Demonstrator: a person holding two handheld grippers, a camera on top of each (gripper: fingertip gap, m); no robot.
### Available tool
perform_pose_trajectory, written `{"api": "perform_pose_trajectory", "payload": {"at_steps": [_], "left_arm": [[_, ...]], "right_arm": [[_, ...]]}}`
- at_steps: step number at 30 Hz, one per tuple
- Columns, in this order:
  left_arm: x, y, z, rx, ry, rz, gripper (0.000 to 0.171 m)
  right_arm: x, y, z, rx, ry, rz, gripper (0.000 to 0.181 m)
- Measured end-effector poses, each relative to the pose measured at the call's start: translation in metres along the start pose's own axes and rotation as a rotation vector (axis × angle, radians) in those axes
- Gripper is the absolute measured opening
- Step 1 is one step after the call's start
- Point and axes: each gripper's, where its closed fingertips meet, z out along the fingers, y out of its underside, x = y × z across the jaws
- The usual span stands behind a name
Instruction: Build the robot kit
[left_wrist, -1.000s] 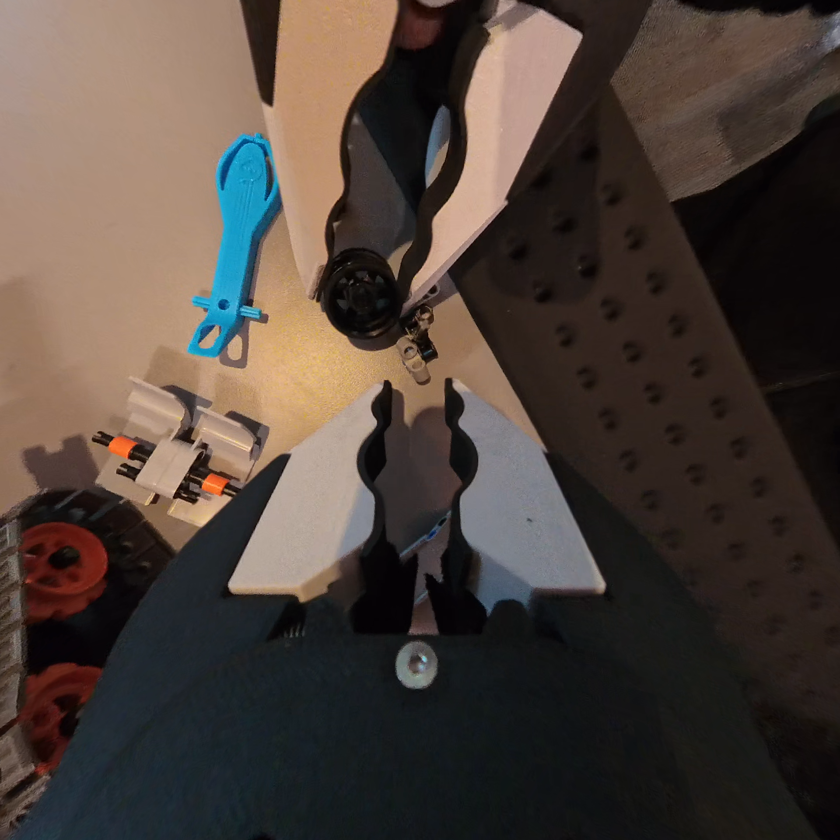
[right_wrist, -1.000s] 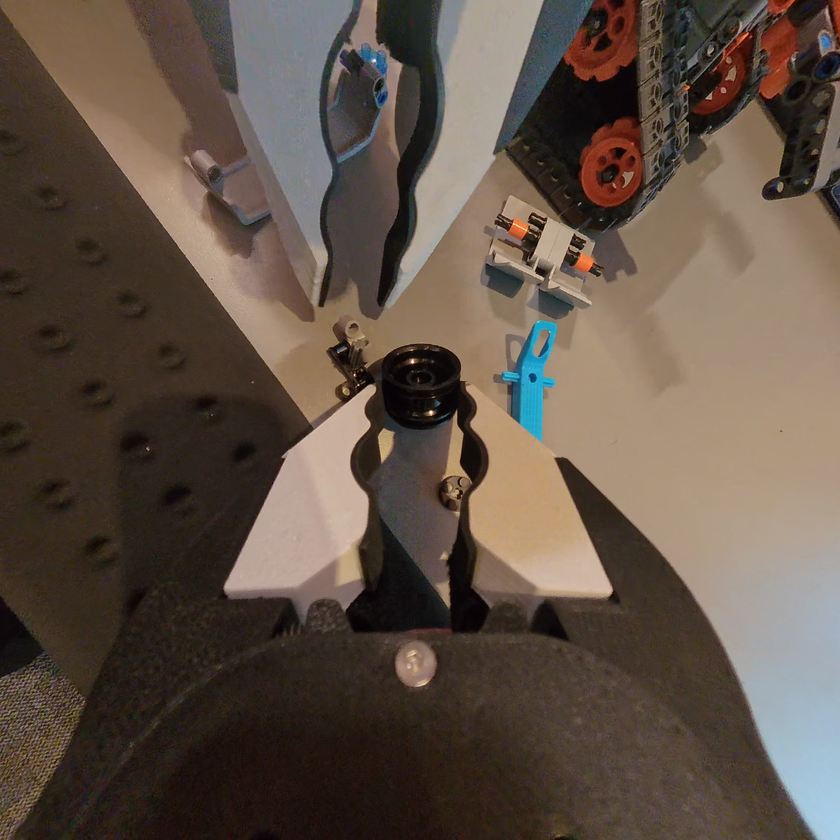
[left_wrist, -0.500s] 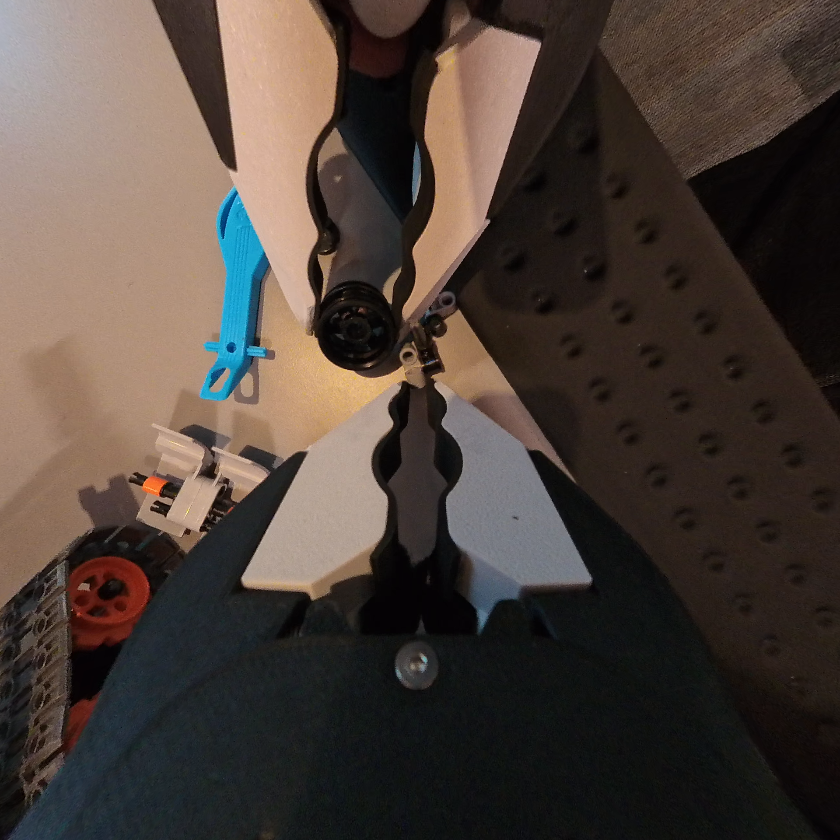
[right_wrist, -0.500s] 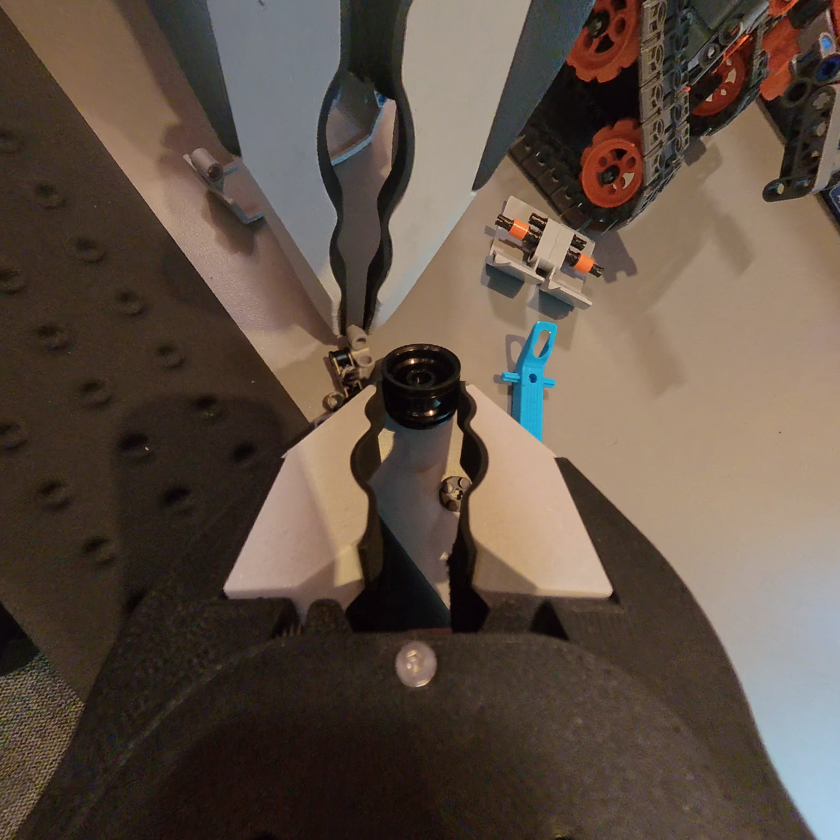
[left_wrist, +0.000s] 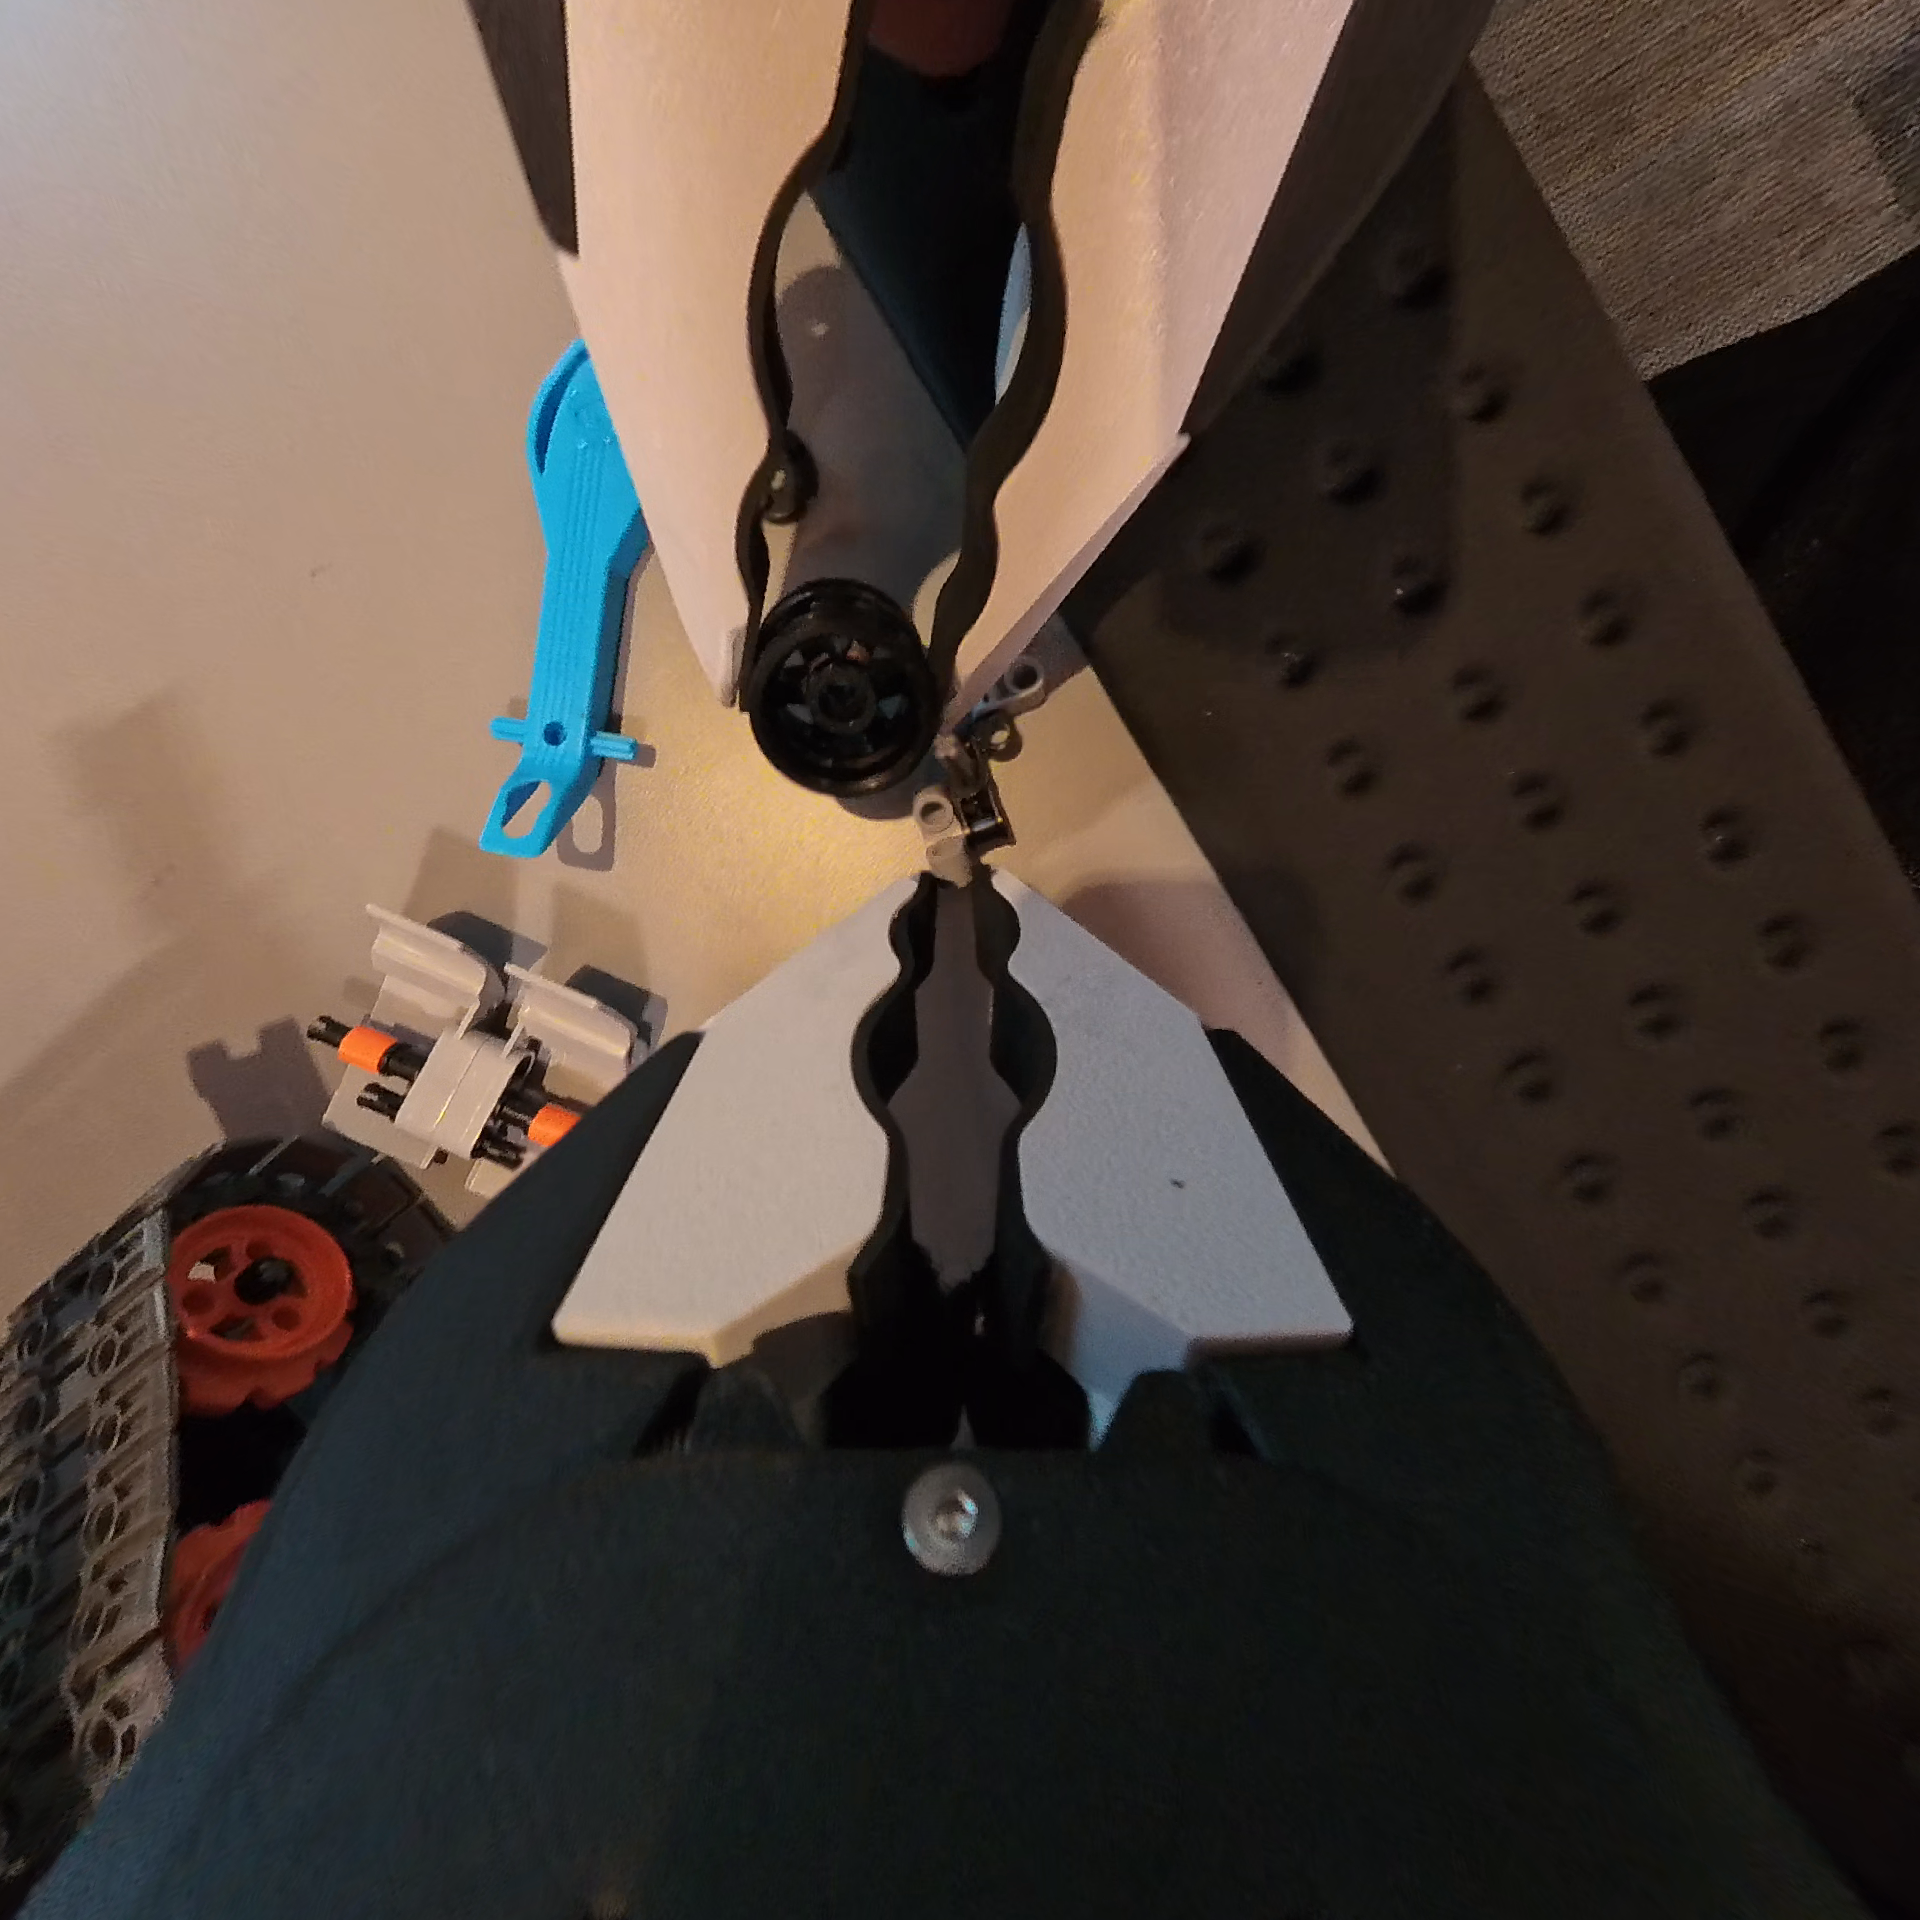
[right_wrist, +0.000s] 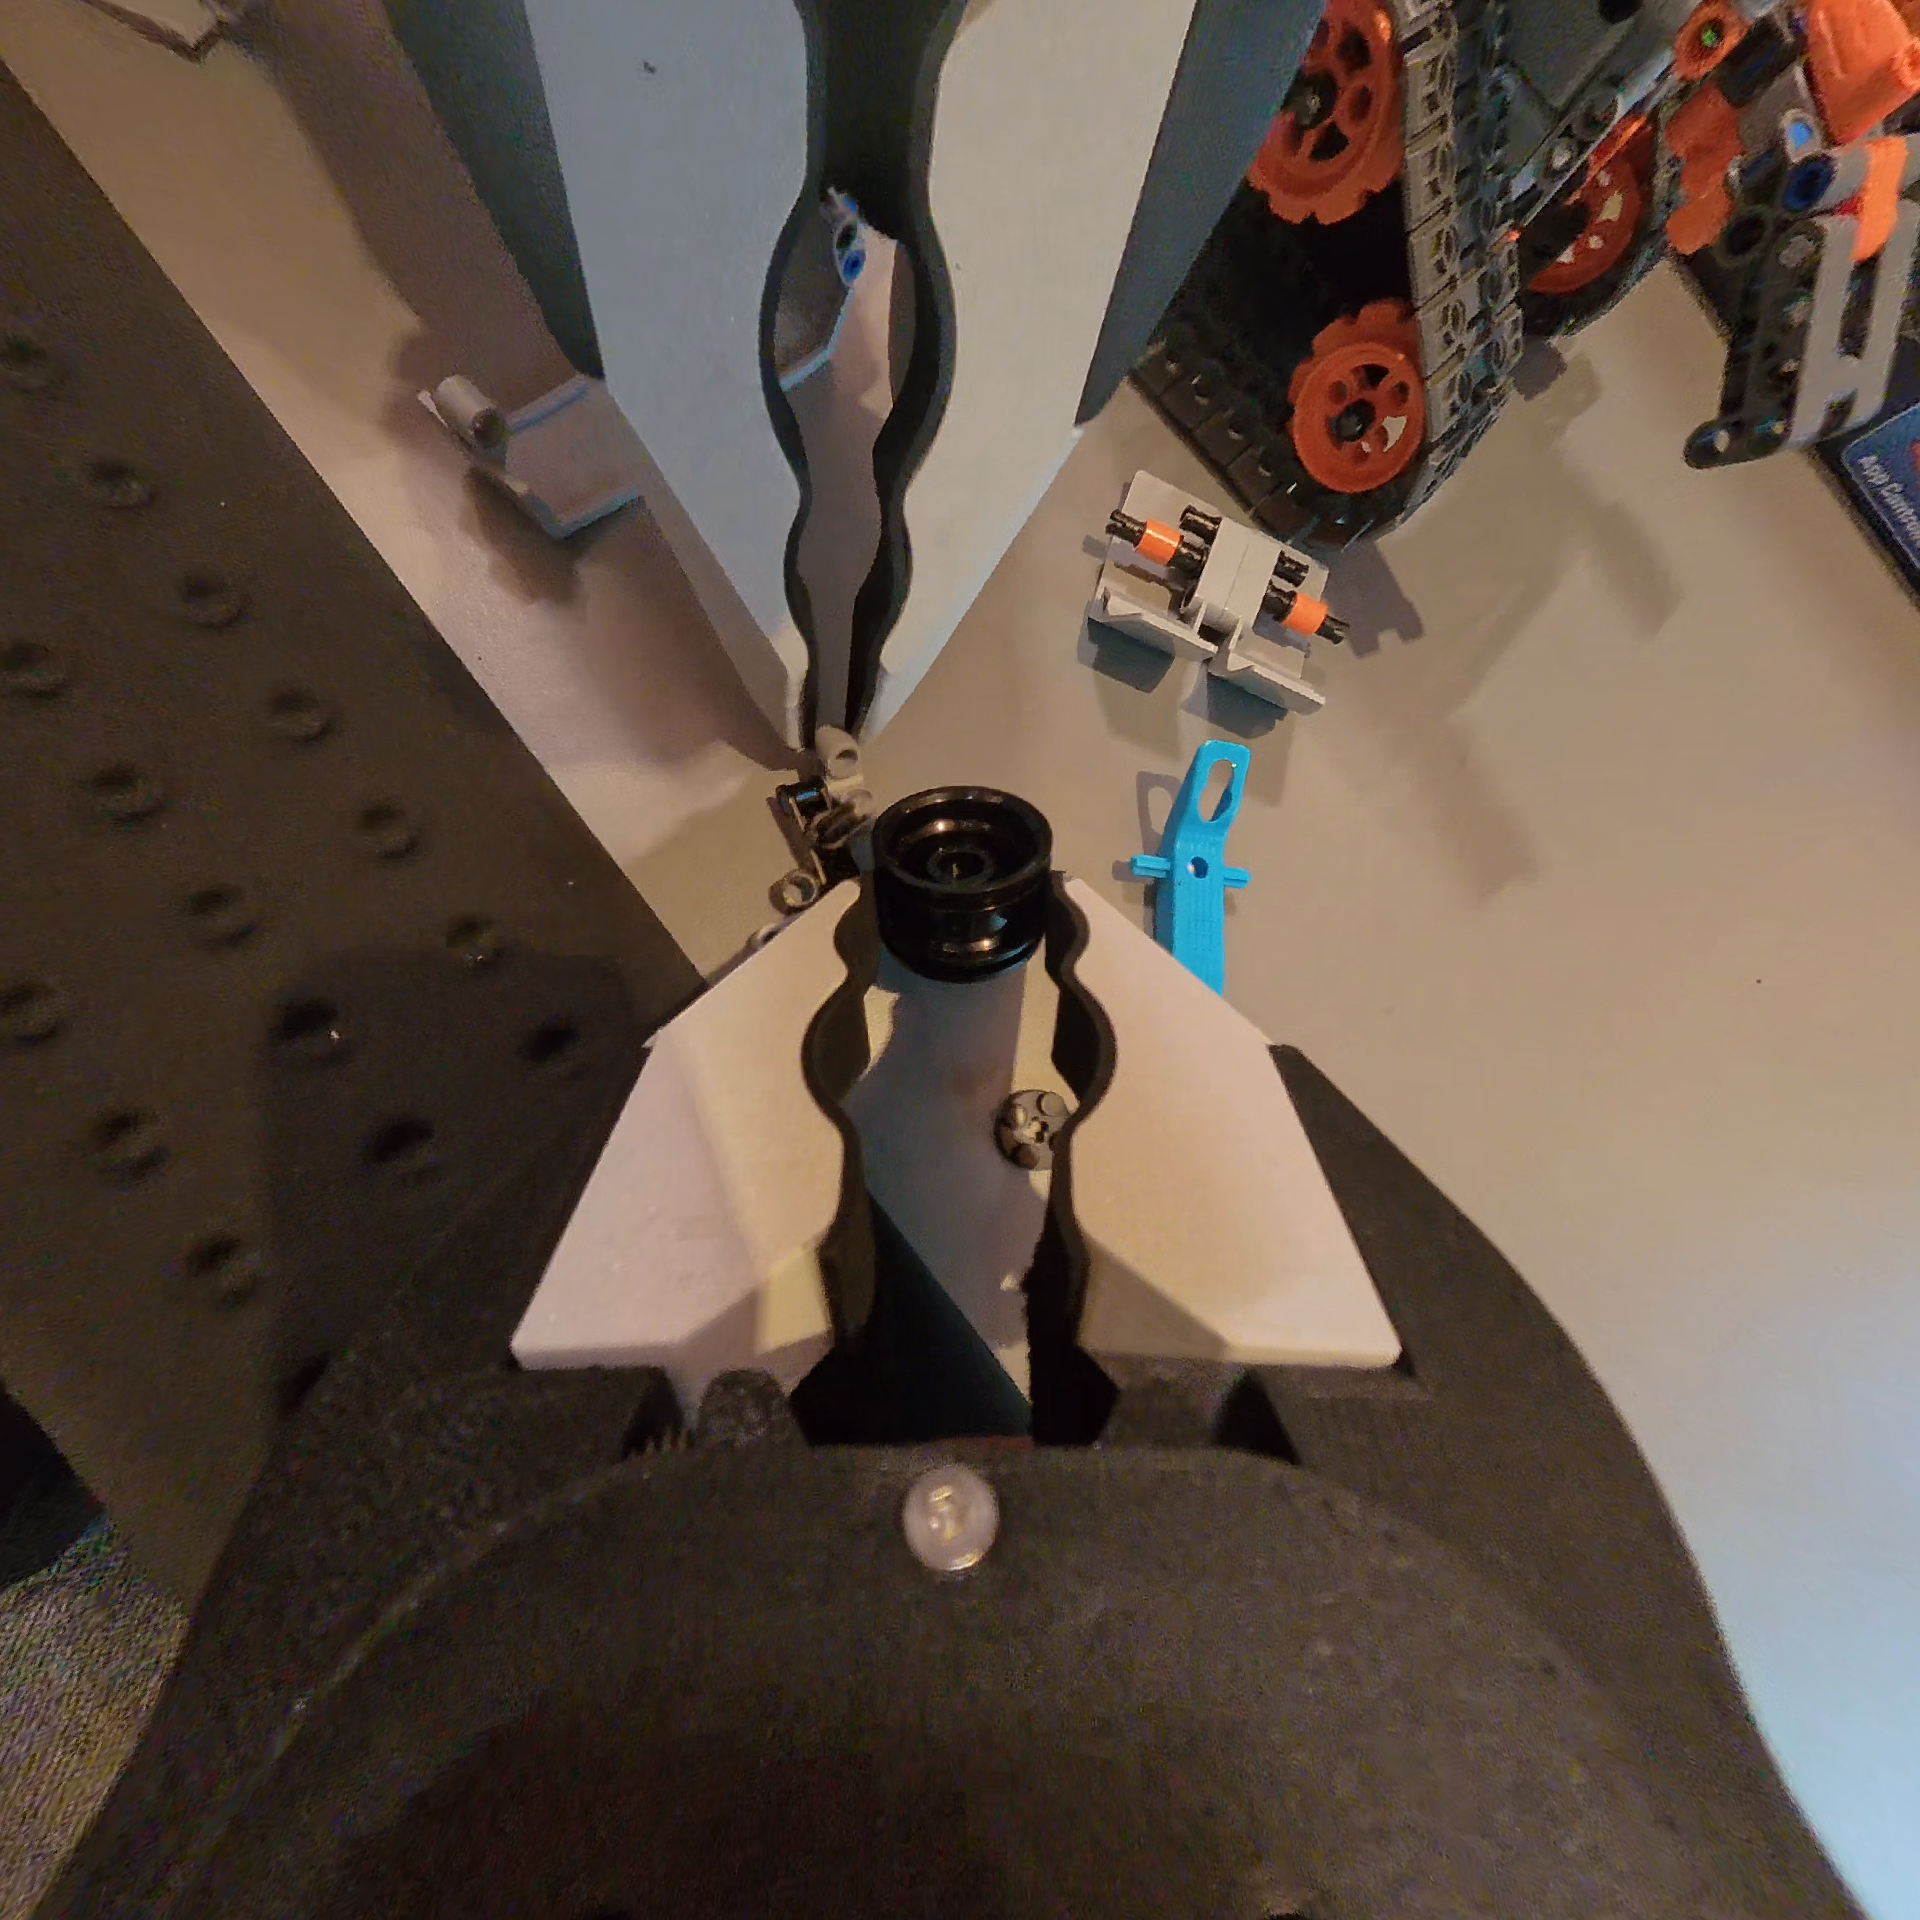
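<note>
My left gripper (left_wrist: 951, 891) is shut, its tips pinching the grey end of a small grey-and-black connector piece (left_wrist: 964, 821) on the light table. My right gripper (right_wrist: 961, 920) is shut on a black wheel (right_wrist: 958, 873), held at its tips just left of that piece. In the right wrist view the left gripper (right_wrist: 831, 727) comes down from the top, closed on the connector piece (right_wrist: 826, 805) beside the wheel. In the left wrist view the right gripper (left_wrist: 842, 665) comes from the top with the wheel (left_wrist: 836, 707).
A blue flat tool (left_wrist: 566, 613) (right_wrist: 1195, 873) and a grey block with orange pins (left_wrist: 468, 1070) (right_wrist: 1210, 587) lie nearby. A tracked vehicle with orange wheels (right_wrist: 1403, 260) (left_wrist: 249, 1299) stands beyond. A black perforated board (left_wrist: 1558, 935) (right_wrist: 208, 727) borders the table. A small dark round part (right_wrist: 1029, 1122) lies between my right fingers. The grippers are tip to tip, or close to it.
My left gripper has moved forward and closed from open onto the connector piece. My right gripper has kept hold of the black wheel, almost still.
</note>
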Motion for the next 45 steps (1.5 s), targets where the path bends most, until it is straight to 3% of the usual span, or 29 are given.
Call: {"api": "perform_pose_trajectory", "payload": {"at_steps": [7, 21, 31, 45], "left_arm": [[-0.005, 0.007, 0.0, -0.028, -0.013, -0.037, 0.004], [-0.005, 0.004, 0.001, -0.019, 0.0, -0.063, 0.004], [-0.003, -0.004, -0.002, 0.028, 0.024, -0.088, 0.004], [0.0, 0.004, 0.003, -0.004, 0.051, -0.097, 0.01]], "right_arm": [[0.0, -0.011, -0.009, 0.089, -0.014, 0.037, 0.029], [-0.006, 0.0, 0.001, -0.027, 0.001, -0.014, 0.029], [-0.006, 0.001, 0.002, -0.035, 0.01, -0.013, 0.029], [-0.005, 0.0, 0.001, -0.017, 0.009, -0.003, 0.029]]}}
